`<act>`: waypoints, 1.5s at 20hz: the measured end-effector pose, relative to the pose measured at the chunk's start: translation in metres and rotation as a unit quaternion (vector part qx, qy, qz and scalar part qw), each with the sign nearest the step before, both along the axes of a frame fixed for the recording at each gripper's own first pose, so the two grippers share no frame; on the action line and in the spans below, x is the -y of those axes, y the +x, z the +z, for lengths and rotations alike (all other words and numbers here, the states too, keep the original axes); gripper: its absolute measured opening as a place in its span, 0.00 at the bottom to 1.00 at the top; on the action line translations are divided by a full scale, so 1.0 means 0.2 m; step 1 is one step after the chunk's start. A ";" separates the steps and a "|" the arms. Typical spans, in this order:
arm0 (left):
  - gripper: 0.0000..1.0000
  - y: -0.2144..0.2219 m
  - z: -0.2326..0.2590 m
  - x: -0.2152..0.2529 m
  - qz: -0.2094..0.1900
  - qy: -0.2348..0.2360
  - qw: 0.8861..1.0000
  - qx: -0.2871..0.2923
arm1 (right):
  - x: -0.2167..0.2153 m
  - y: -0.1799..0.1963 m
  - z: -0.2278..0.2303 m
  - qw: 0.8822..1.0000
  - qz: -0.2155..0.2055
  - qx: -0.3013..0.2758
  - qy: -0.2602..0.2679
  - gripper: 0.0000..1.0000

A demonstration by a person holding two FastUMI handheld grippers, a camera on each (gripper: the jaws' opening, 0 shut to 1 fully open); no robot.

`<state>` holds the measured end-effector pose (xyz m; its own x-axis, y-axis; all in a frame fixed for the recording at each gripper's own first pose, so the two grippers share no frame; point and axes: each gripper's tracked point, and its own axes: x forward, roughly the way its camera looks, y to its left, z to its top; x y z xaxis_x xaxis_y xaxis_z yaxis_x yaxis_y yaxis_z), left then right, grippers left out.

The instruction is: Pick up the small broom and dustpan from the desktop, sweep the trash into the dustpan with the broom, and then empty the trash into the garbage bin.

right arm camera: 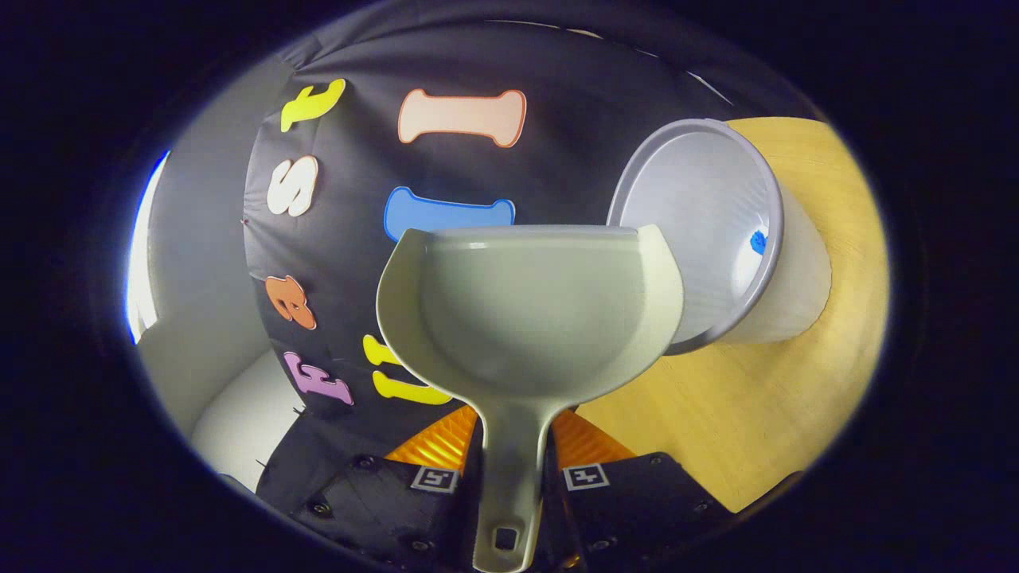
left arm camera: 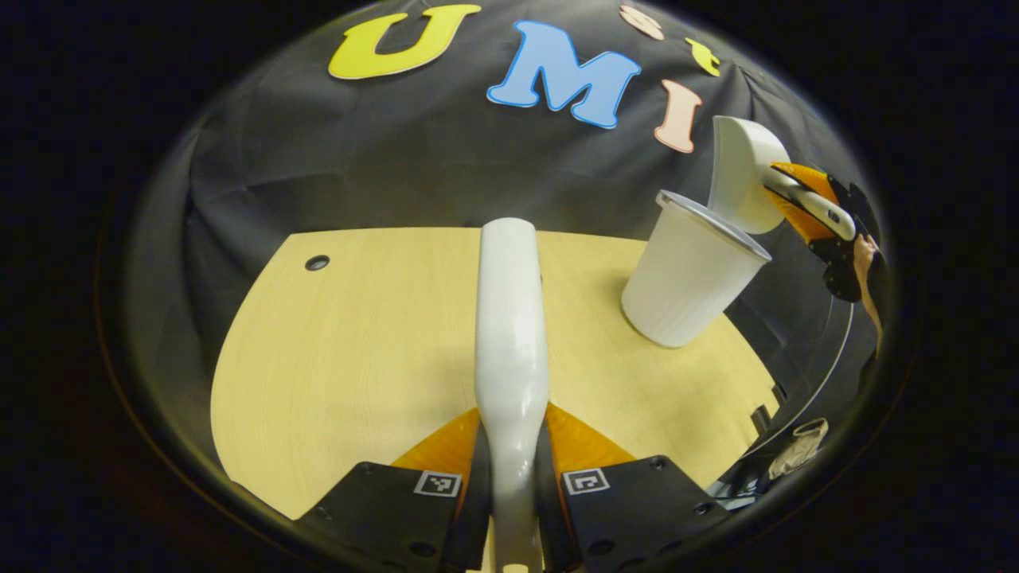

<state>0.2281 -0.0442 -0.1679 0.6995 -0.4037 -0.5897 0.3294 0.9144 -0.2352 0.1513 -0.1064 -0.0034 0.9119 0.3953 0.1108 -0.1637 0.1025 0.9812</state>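
Now, step: emptying, dustpan [right arm camera: 529, 318] tipped at bin [left arm camera: 689, 274], upper right of frame.
Right tool [right arm camera: 509, 469]: clamped on dustpan handle.
Left tool [left arm camera: 511, 469]: clamped on broom [left arm camera: 511, 318], frame centre, above worktop [left arm camera: 350, 358].
Trash: blue scrap [right arm camera: 758, 241] inside bin.
Next: likely righting dustpan, withdrawing clear of rim.

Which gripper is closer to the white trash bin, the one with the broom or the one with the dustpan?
The right gripper: it holds the dustpan tipped right at the garbage bin's rim. The left gripper holds the broom back over the desktop, well away from the bin.
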 end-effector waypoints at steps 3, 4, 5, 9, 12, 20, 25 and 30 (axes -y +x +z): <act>0.34 -0.02 -0.01 -0.06 0.019 -0.004 1.000 -0.004 | -0.09 -0.04 -0.05 0.995 0.005 0.001 -0.103 0.33; 0.34 -0.02 -0.02 -0.08 0.026 -0.003 1.000 -0.005 | -0.13 -0.06 -0.05 0.990 0.007 0.003 -0.138 0.34; 0.34 -0.03 -0.03 -0.11 0.033 -0.003 0.999 -0.007 | -0.16 -0.08 -0.07 0.985 0.010 0.005 -0.170 0.34; 0.34 -0.07 -0.08 -0.19 0.060 -0.006 0.998 -0.024 | -0.31 -0.15 -0.14 0.957 0.018 0.015 -0.289 0.34; 0.33 -0.10 -0.14 -0.23 0.072 0.000 0.997 -0.038 | -0.41 -0.20 -0.22 0.931 0.021 0.019 -0.365 0.33; 0.33 -0.18 -0.34 -0.33 0.087 0.028 0.992 -0.085 | -0.54 -0.23 -0.60 0.855 0.016 -0.017 -0.519 0.34; 0.31 -0.19 -0.45 -0.30 0.077 0.030 0.991 -0.109 | -0.63 -0.25 -0.95 0.841 0.044 -0.075 -0.534 0.34; 0.33 -0.14 -0.54 -0.30 0.075 0.030 0.988 -0.130 | -0.67 -0.28 -1.29 0.820 0.062 -0.139 -0.551 0.34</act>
<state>0.1991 0.0149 -0.2764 0.5702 -0.2658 -0.7773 0.1253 0.9633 -0.2374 0.0943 0.0285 -0.2622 0.7865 0.2078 -0.5816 -0.0260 0.9520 0.3050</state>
